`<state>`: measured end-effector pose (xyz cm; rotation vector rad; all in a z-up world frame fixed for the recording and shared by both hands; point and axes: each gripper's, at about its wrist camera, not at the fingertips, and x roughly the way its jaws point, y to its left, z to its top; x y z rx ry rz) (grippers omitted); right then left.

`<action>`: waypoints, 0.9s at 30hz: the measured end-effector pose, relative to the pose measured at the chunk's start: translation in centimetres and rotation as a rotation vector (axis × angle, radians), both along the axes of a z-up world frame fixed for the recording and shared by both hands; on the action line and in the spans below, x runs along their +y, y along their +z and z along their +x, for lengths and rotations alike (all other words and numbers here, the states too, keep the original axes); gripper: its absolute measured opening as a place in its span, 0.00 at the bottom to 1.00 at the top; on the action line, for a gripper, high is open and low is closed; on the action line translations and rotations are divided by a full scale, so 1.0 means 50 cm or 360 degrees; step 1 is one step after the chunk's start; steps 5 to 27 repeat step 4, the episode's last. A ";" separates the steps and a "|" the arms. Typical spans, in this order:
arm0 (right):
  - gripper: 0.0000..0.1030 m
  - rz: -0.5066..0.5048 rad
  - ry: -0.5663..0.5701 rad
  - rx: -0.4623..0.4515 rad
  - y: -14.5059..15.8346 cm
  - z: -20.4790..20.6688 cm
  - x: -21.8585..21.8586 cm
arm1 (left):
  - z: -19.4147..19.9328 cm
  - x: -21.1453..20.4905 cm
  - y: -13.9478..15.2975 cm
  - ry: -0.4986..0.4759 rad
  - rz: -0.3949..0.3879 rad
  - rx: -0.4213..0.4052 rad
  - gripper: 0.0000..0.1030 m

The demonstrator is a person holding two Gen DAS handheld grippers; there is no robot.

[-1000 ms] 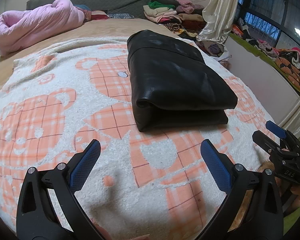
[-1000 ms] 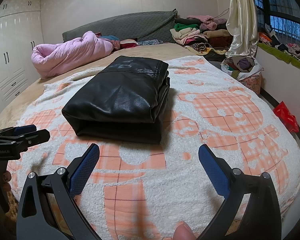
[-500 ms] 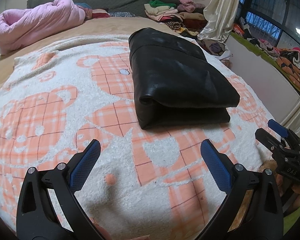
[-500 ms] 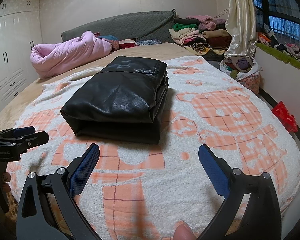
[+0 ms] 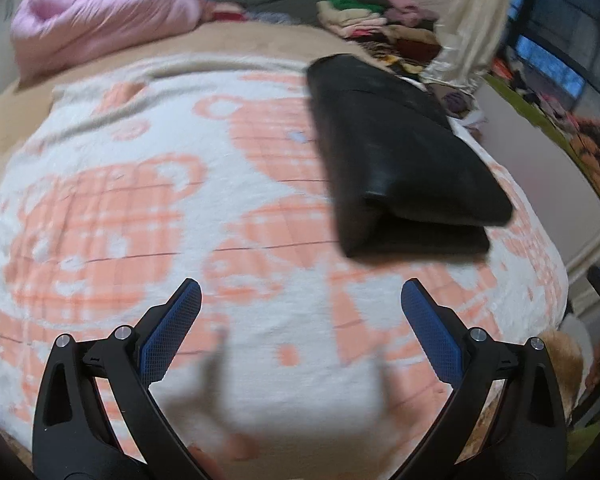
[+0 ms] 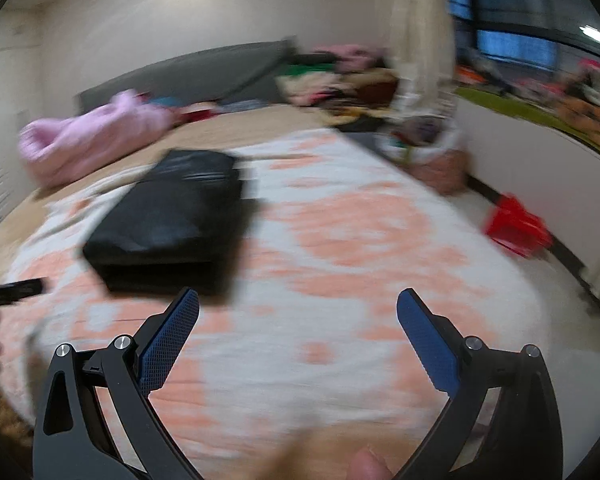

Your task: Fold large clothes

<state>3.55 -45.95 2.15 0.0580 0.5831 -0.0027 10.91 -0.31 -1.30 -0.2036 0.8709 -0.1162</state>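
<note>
A white fleece blanket with orange checked bears [image 5: 140, 208] covers the bed, and on it lies the folded black leather garment [image 5: 396, 168], its thick folded edge facing the cameras, with bare blanket on every side. The left tool [image 5: 300, 316] and the right tool [image 6: 298, 320] are both spread wide, hold nothing and touch nothing. Both views are blurred.

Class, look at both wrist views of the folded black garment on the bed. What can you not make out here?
- Black garment: both views are motion-blurred, so seams and garment type are unreadable.
- Its underside: hidden against the blanket.
- Clothes pile by the headboard: smeared, items indistinguishable.
- Left tool and right tool: handles cut off at bottom edge.
</note>
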 end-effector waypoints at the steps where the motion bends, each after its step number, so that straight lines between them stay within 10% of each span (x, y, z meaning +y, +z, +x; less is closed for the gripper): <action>1: 0.96 -0.0002 -0.0090 0.0020 -0.005 -0.004 -0.039 | 0.005 0.040 -0.001 0.0040 -0.0005 0.0017 0.91; 4: 0.96 -0.0033 -0.0541 0.0153 -0.045 -0.029 -0.232 | 0.017 0.181 -0.002 0.0220 0.0042 0.0047 0.91; 27: 0.96 -0.0033 -0.0541 0.0153 -0.045 -0.029 -0.232 | 0.017 0.181 -0.002 0.0220 0.0042 0.0047 0.91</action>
